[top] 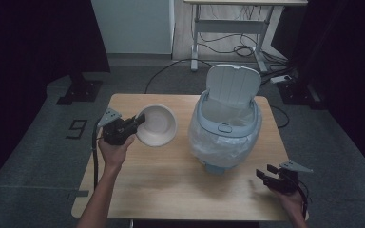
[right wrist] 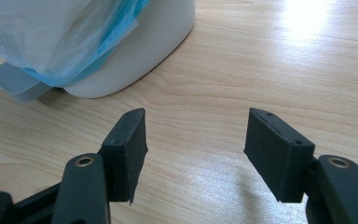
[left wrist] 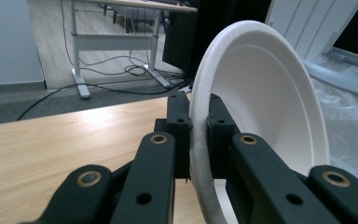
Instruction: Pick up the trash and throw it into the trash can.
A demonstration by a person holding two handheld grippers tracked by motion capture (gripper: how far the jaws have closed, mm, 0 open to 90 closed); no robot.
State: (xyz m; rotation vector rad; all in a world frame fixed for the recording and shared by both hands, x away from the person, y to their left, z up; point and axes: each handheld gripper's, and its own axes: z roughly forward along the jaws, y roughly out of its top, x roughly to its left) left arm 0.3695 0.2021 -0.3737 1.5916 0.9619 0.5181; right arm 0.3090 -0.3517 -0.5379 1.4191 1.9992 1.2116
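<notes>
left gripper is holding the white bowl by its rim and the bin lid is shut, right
Not quite: the bin lid stands open, as the high view shows. The rest holds: the left gripper is clamped on the white bowl by its rim.

Grey carpet floor, white-framed desk with cables beneath, dark curtains, pale wall

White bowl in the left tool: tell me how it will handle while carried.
The white bowl looks like thin foam, so probably very light. The left tool pinches only its rim, which seems dented there: likely crushable. Held on edge, it might pivot.
</notes>
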